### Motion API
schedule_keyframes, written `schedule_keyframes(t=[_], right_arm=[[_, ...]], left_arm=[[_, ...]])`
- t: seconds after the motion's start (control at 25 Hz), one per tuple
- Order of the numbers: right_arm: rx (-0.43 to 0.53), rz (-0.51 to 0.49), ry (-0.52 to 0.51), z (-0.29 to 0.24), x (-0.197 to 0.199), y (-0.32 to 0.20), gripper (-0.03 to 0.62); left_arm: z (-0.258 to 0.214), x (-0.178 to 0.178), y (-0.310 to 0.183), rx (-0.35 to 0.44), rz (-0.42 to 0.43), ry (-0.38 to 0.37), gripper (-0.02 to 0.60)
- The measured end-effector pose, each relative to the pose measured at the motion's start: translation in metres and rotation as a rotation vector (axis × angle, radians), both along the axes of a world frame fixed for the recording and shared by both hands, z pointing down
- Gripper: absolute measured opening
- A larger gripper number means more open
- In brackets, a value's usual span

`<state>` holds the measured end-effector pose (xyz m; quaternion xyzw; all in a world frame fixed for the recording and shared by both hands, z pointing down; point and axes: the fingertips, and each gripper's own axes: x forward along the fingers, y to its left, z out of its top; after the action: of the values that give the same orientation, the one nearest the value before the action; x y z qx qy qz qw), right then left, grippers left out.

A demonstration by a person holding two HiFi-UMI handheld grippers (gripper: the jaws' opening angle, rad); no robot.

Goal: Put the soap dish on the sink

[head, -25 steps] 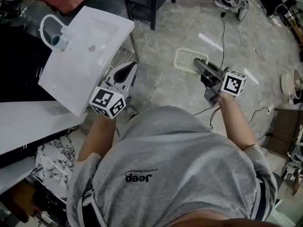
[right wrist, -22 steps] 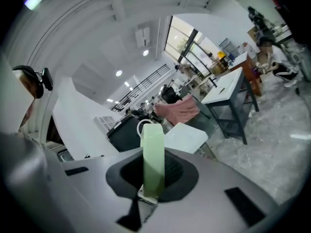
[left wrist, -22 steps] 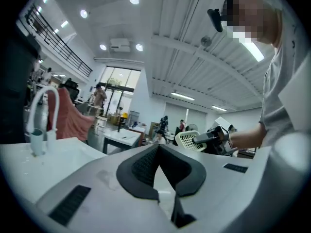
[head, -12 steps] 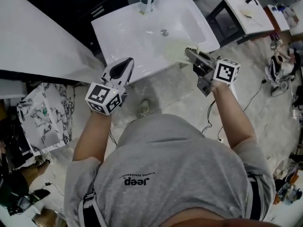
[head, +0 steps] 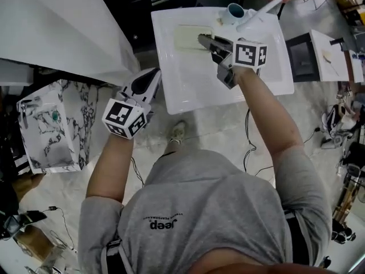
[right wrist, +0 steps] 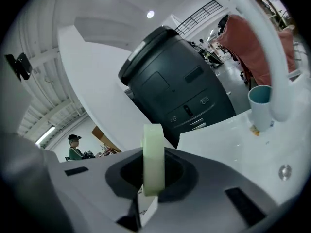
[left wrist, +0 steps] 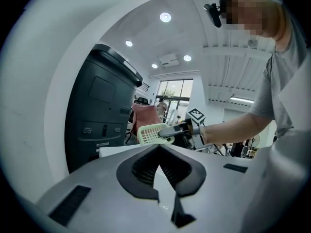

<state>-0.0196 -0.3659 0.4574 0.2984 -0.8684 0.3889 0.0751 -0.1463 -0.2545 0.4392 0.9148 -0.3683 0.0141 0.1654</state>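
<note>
I am working with two grippers, one soap dish (head: 190, 37), one sink (head: 188, 99), one faucet (head: 261, 10) and one teal cup (head: 234, 10).

My right gripper (head: 204, 40) is pinching the soap dish by its edge; in the right gripper view the pale rim (right wrist: 153, 154) is standing upright between the two jaws. My left gripper (head: 149, 80) is carrying nothing, its jaws pressed together at the tips, and it is hanging near the sink's near left corner, off the rim.

The sink is a white rectangular slab with a shallow basin. It is standing over a grey stone-patterned floor (head: 211, 133). The cup and the curved white faucet are sitting at its far edge. A white counter (head: 51, 27) is running along the left, a marbled box (head: 51, 127) is lying below it, and a dark cabinet (right wrist: 175, 81) is standing behind the sink. Round ceiling lights are shining overhead.

The soap dish is pale yellow-green, rectangular and slotted like a grid (left wrist: 149, 134). I am holding it roughly level over the far left part of the sink, left of the cup. I cannot tell whether it is touching the white surface.
</note>
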Motion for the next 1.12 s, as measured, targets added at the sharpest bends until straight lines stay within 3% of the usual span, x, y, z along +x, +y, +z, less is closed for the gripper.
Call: schedule_keyframes(t=[0.36, 0.68, 0.8, 1.12], right_arm=[[-0.123, 0.01, 0.162, 0.104, -0.019, -0.113, 0.077], [-0.232, 0.007, 0.192, 0.159, -0.019, -0.152, 0.08], [-0.258, 0.007, 0.238, 0.171, -0.016, -0.16, 0.109], [-0.253, 0.003, 0.479, 0.189, -0.01, -0.168, 0.219]], left_arm=[[0.033, -0.019, -0.036, -0.024, -0.008, 0.02, 0.014], [0.059, -0.03, -0.036, -0.068, -0.024, 0.025, 0.014], [0.066, -0.035, -0.035, -0.086, -0.033, 0.028, 0.014], [0.072, -0.038, -0.033, -0.108, -0.044, 0.046, 0.014]])
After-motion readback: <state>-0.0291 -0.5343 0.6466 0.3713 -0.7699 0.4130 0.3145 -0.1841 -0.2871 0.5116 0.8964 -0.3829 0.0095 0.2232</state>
